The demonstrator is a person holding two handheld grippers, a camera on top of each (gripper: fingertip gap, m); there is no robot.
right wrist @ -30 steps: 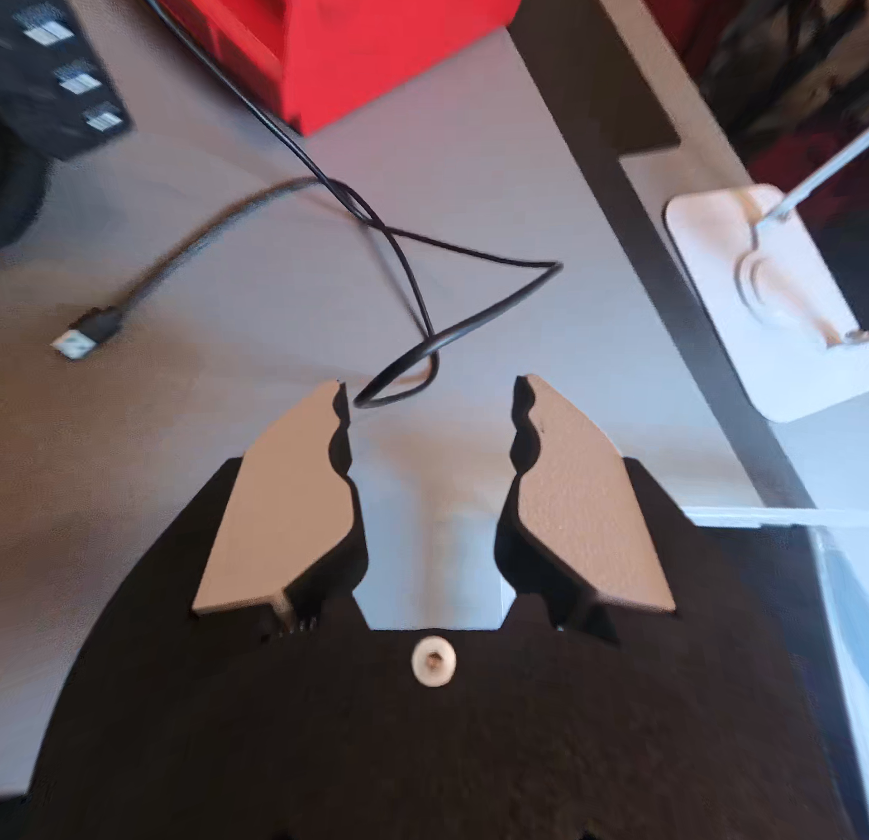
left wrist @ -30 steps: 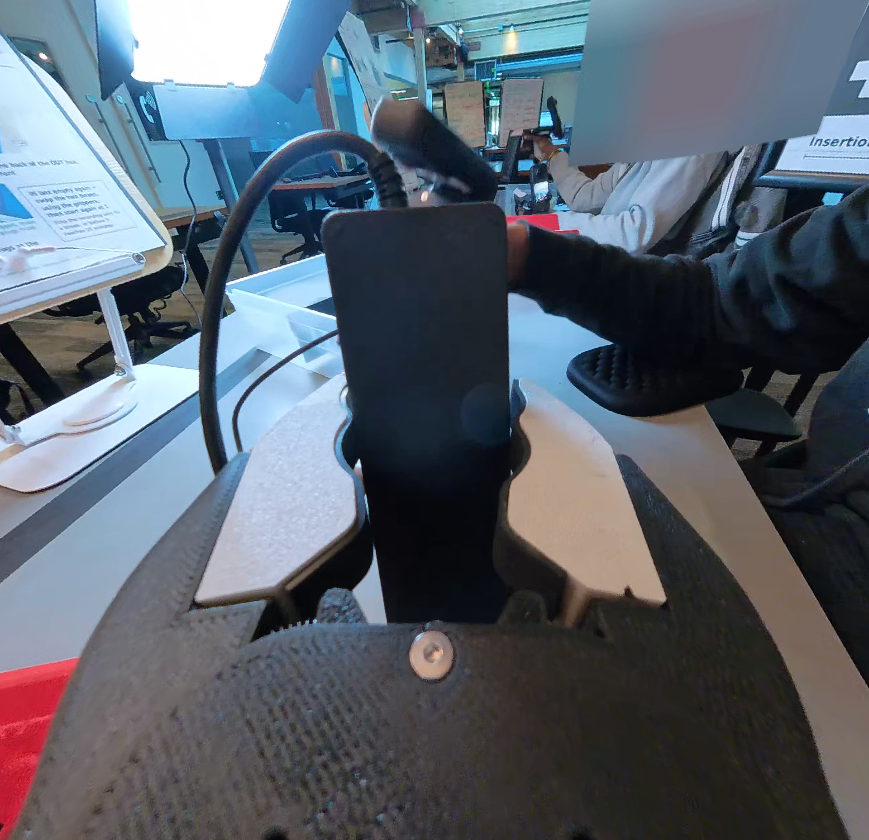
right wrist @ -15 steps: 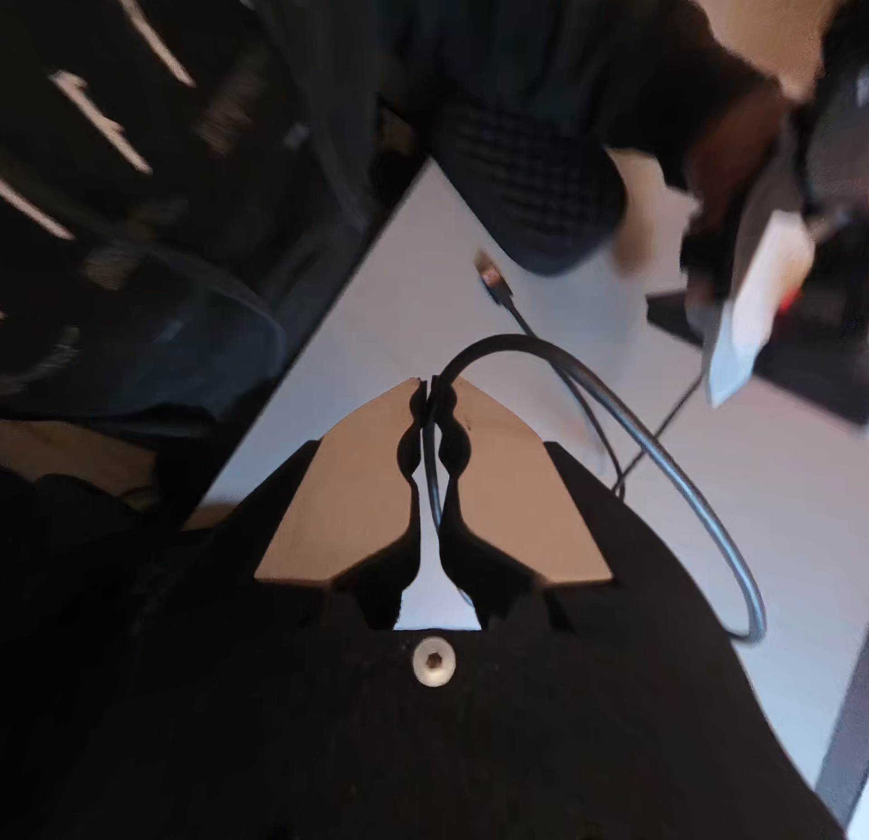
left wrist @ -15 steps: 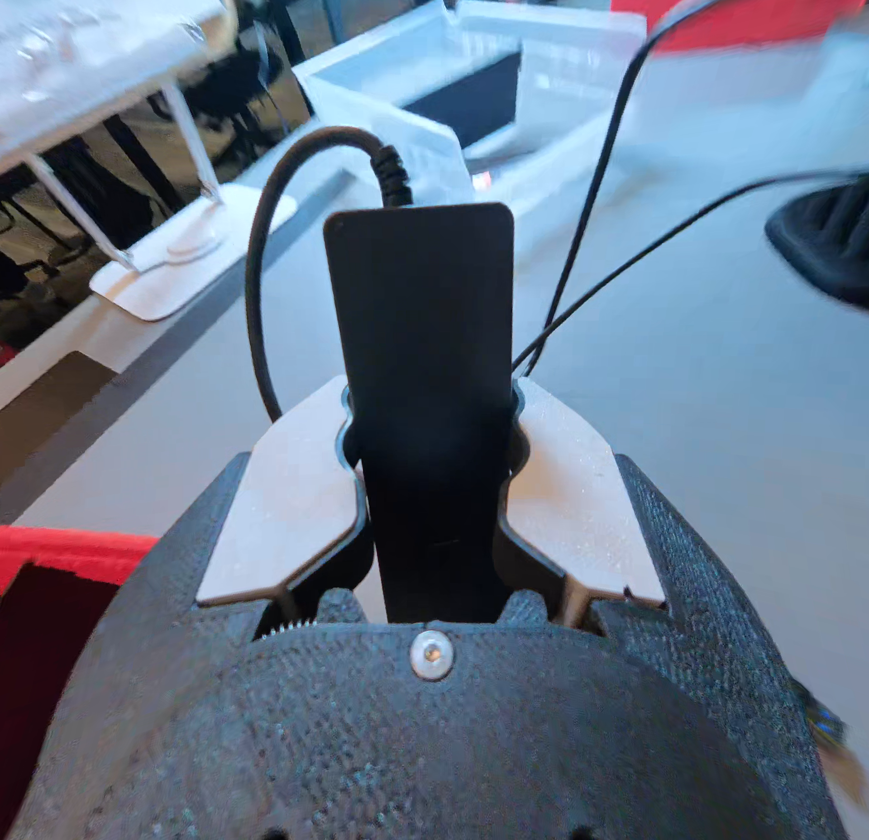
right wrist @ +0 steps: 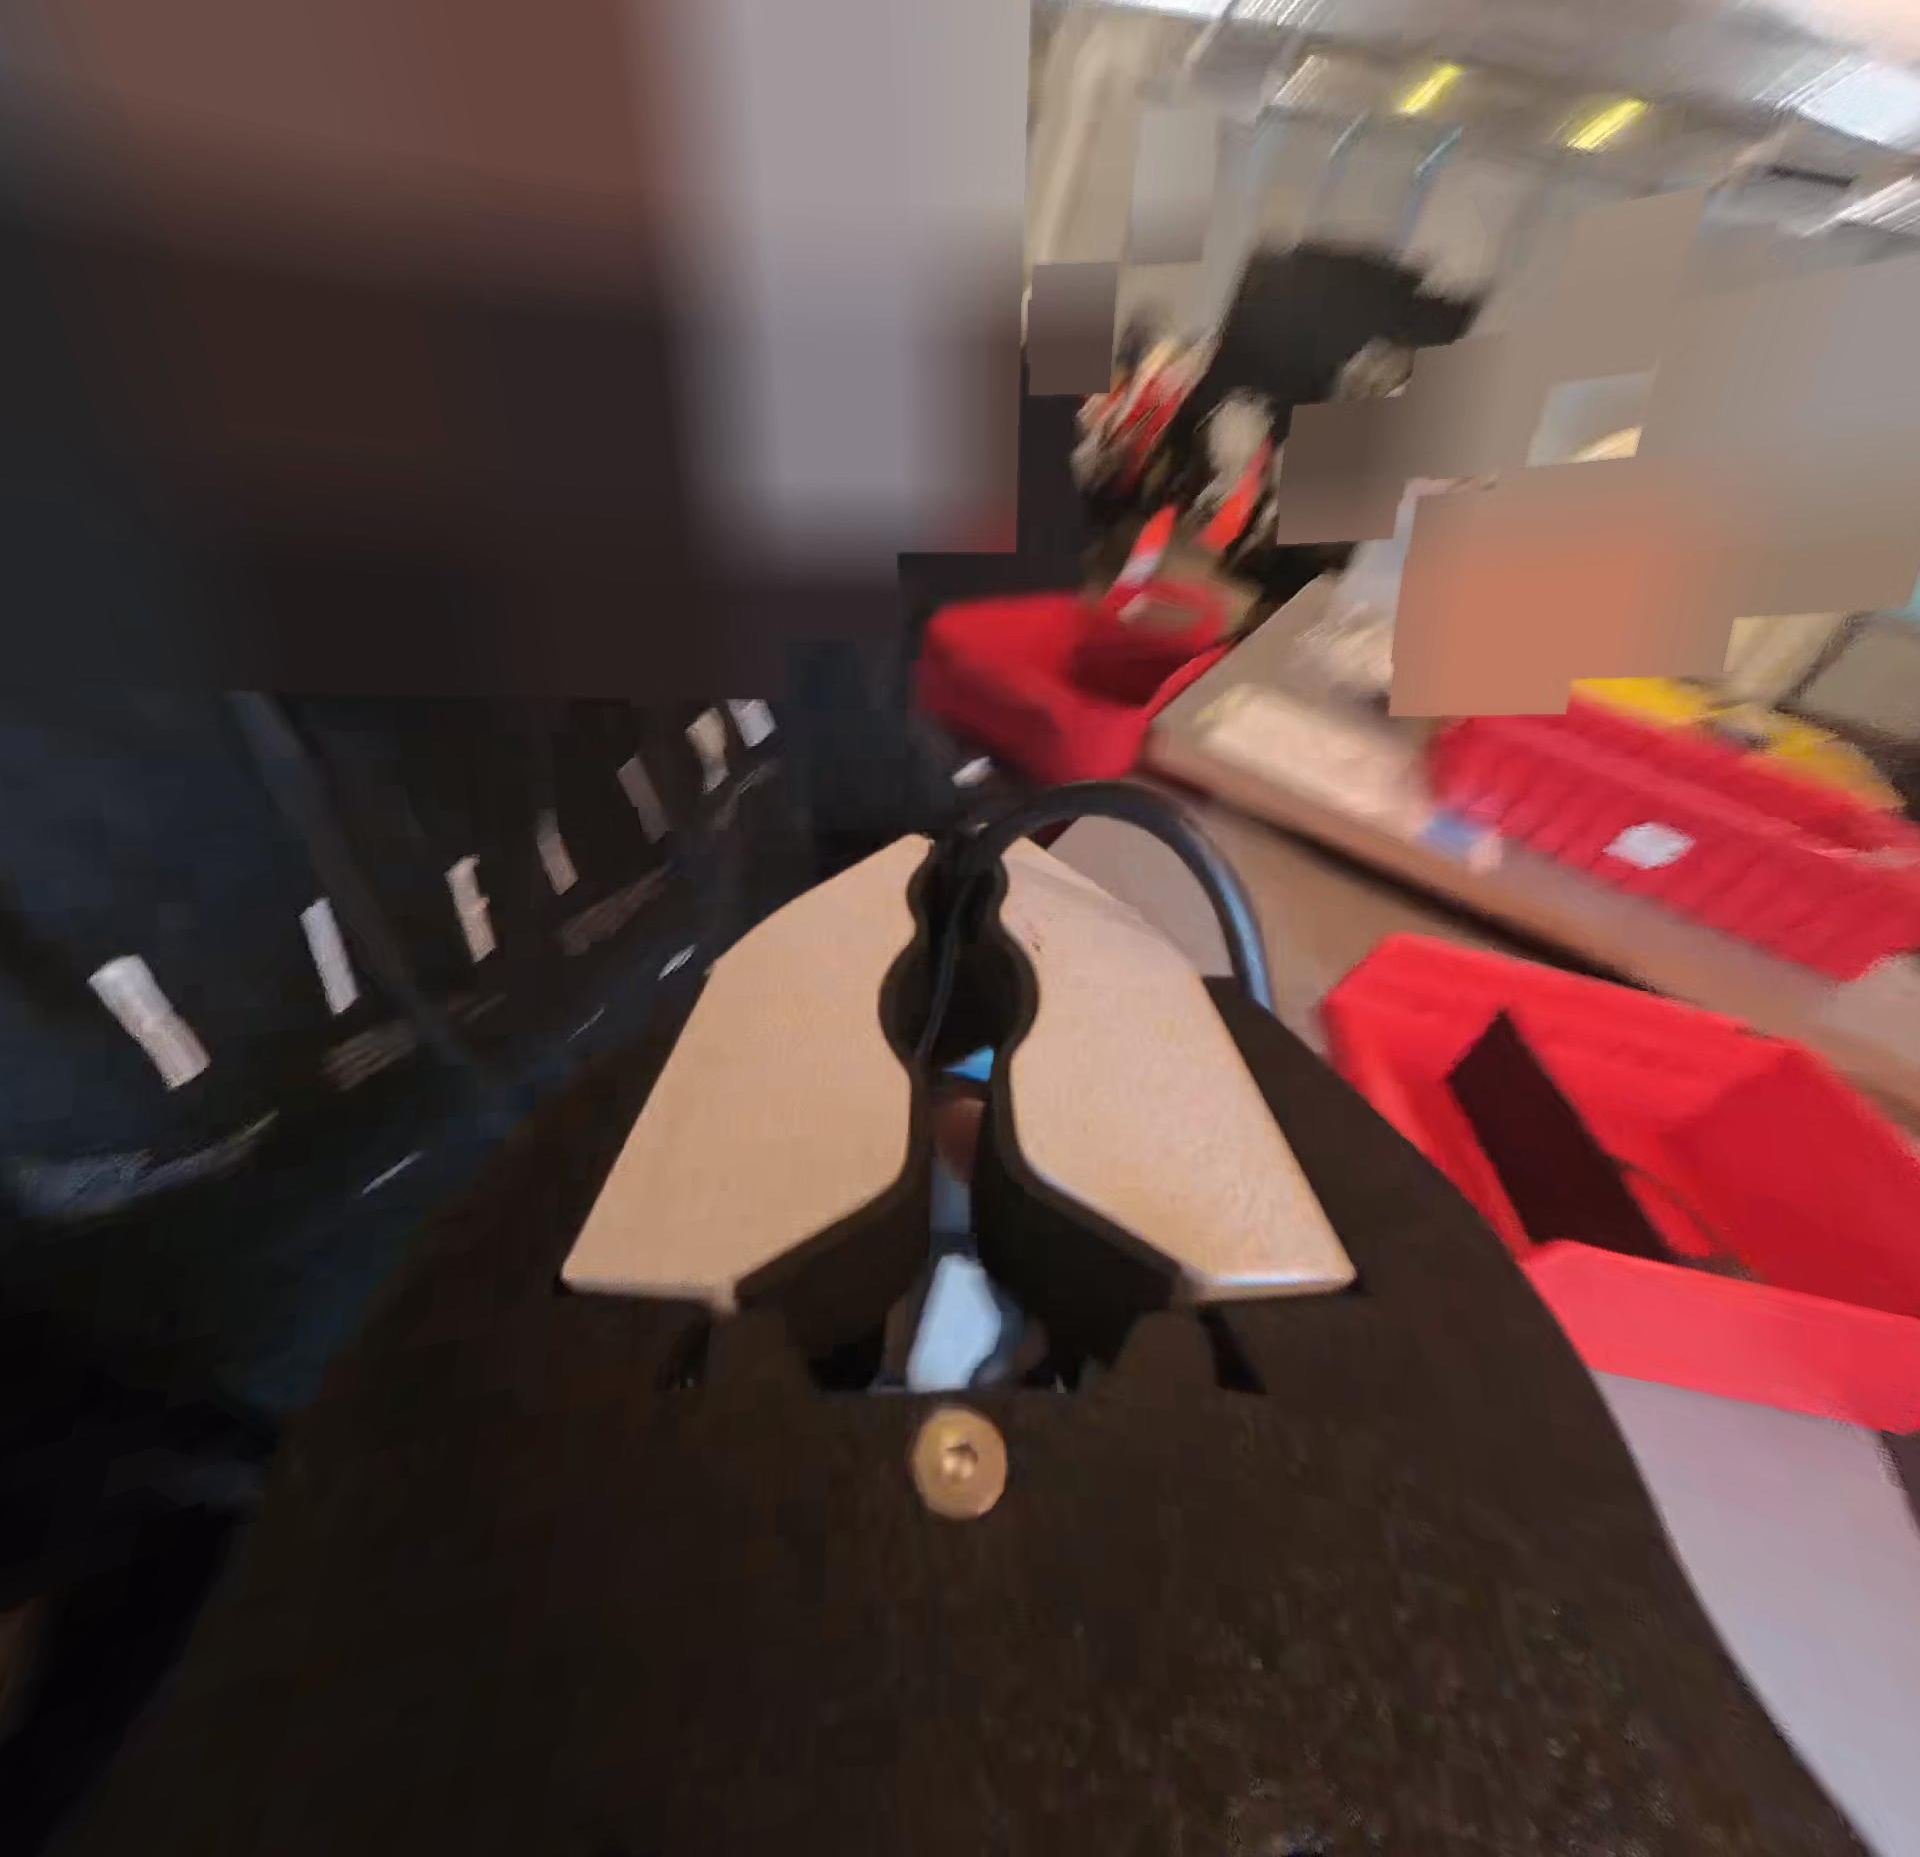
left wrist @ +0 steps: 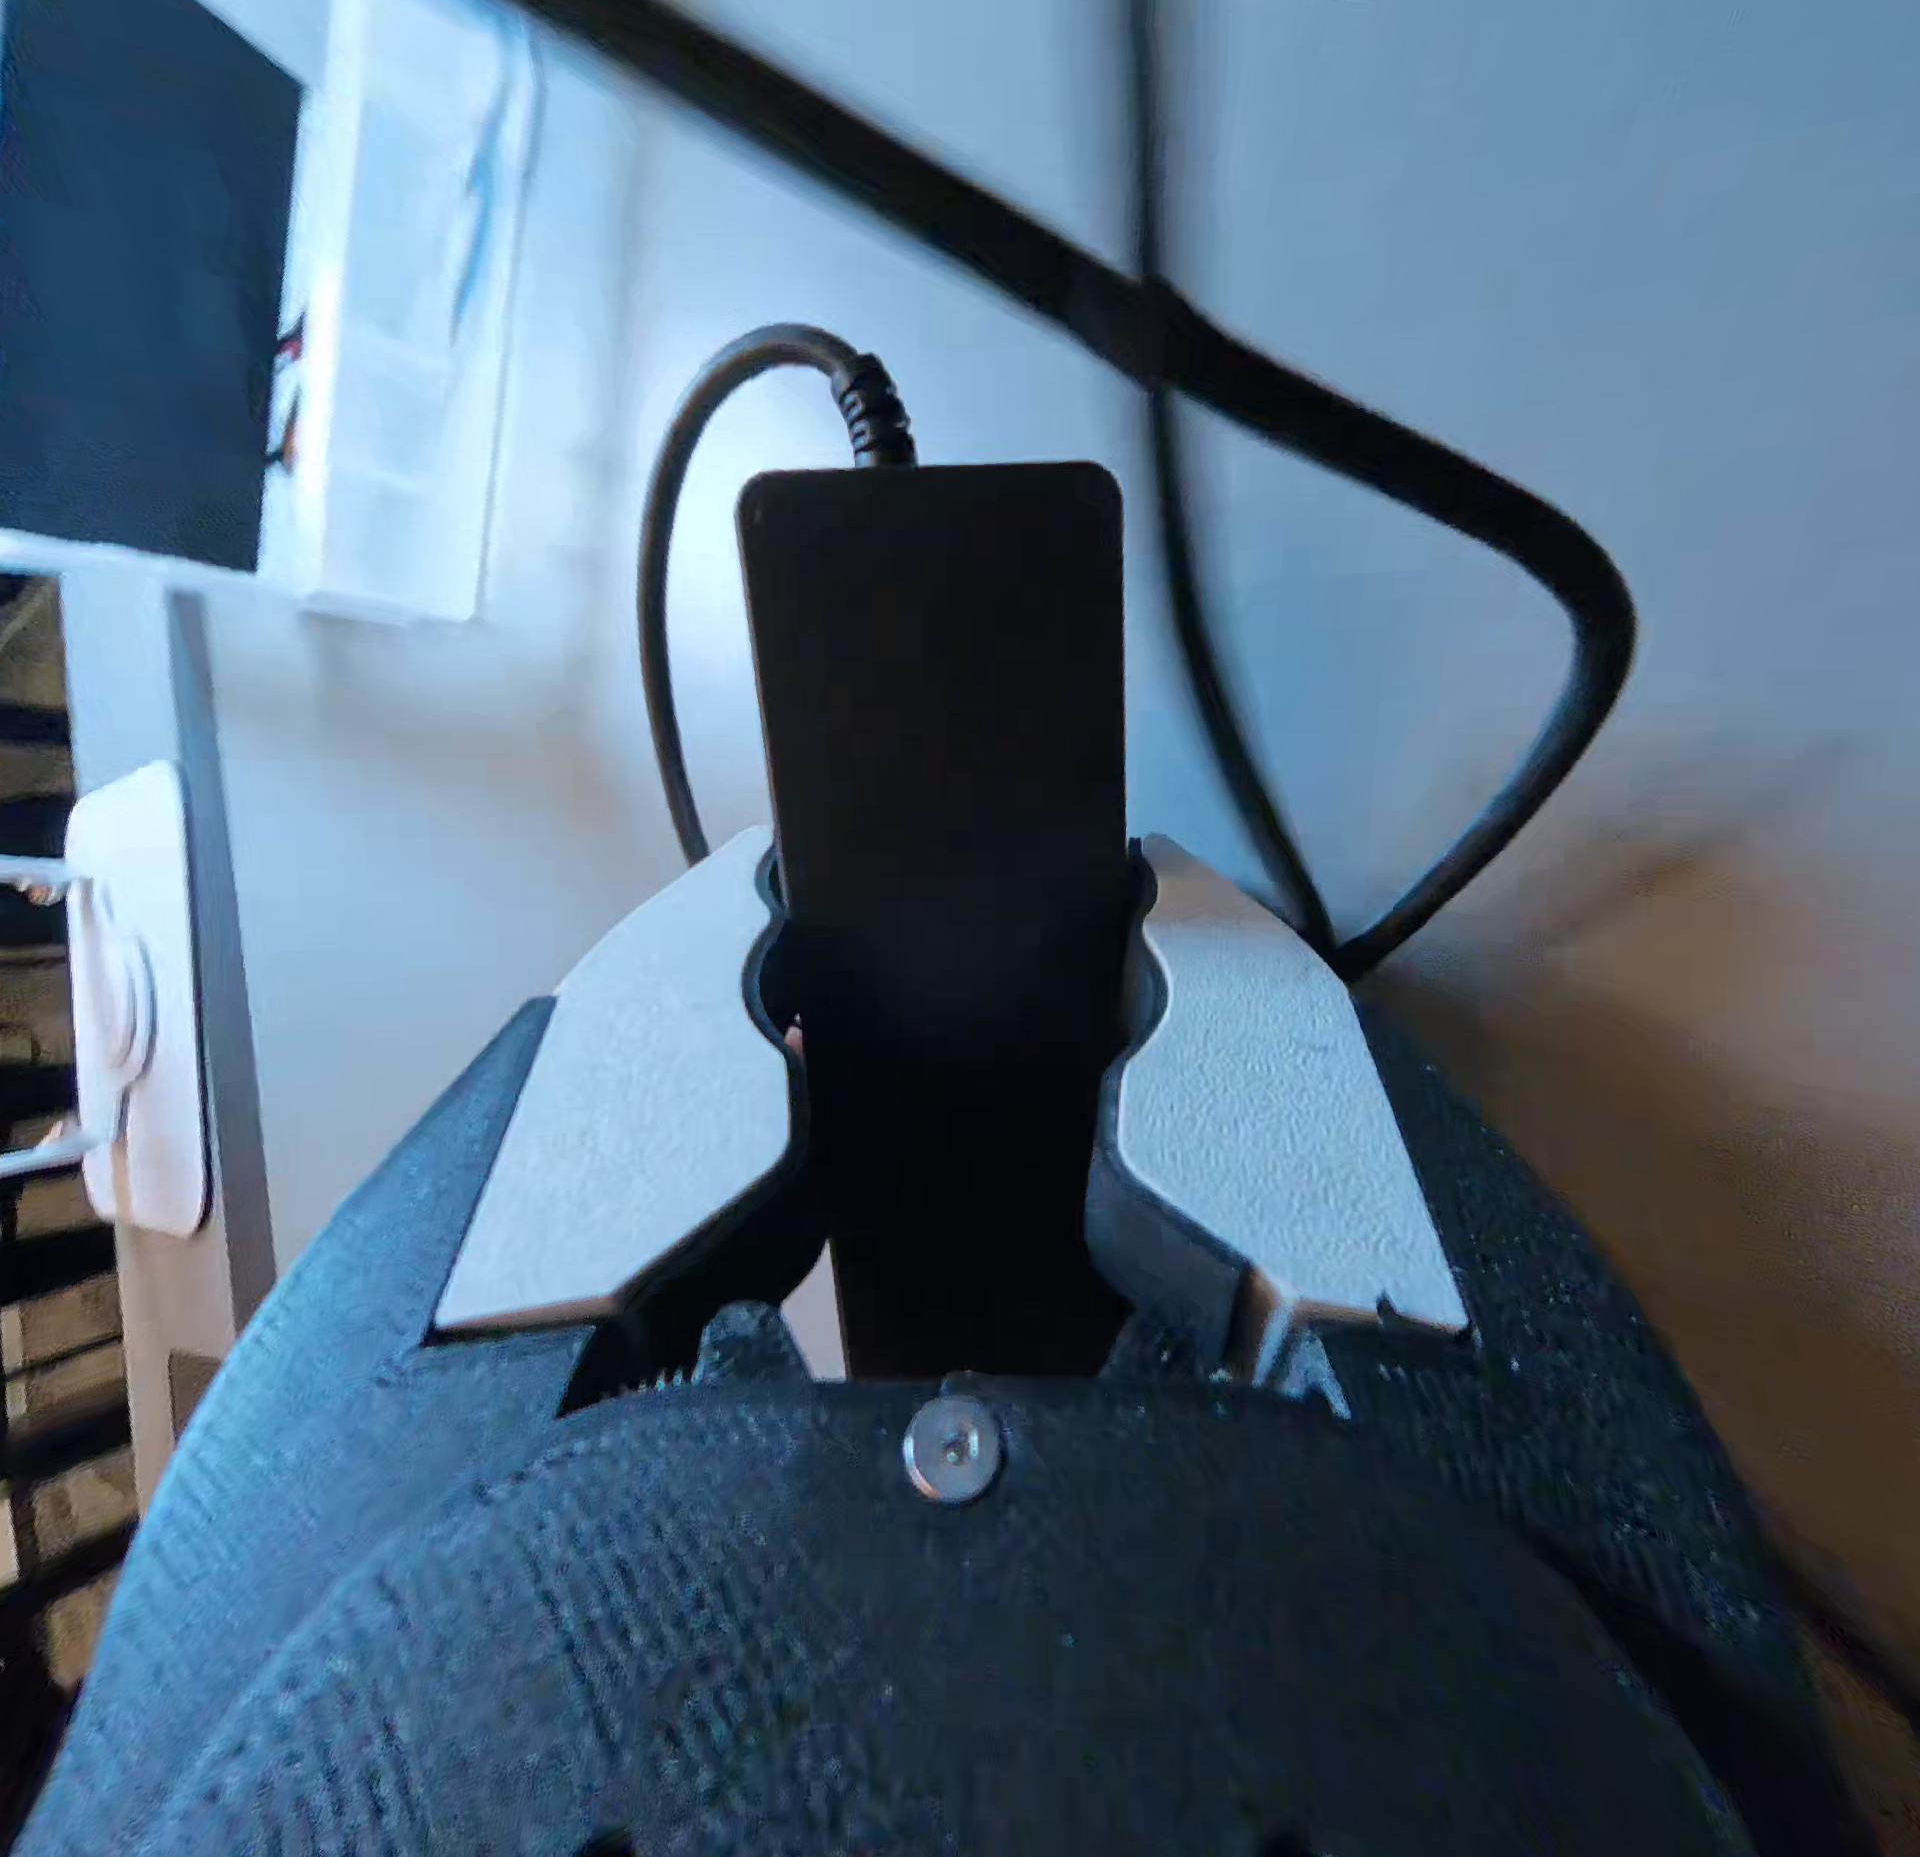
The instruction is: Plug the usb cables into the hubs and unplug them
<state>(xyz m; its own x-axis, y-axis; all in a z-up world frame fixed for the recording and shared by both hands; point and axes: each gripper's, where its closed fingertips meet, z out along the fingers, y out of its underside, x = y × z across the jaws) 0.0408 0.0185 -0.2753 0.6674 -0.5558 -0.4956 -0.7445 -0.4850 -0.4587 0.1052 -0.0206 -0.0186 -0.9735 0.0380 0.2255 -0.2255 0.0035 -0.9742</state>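
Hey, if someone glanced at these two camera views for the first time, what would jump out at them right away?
In the left wrist view, the black hub stands clamped between the left gripper fingers, its own cord looping off its far end, with loose black cables across the pale table behind. In the right wrist view, the right gripper is pinched on a thin black cable, with bright red bins on its right.

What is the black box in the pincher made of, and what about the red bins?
The black hub, clamped in the left gripper, looks like smooth matte plastic: flat face, rounded corners, no shine. Its cable looks rubbery, with a ribbed collar where it joins. The red bin beside the right gripper is probably hard plastic too: even bright colour, moulded walls. Blur leaves this unsure.
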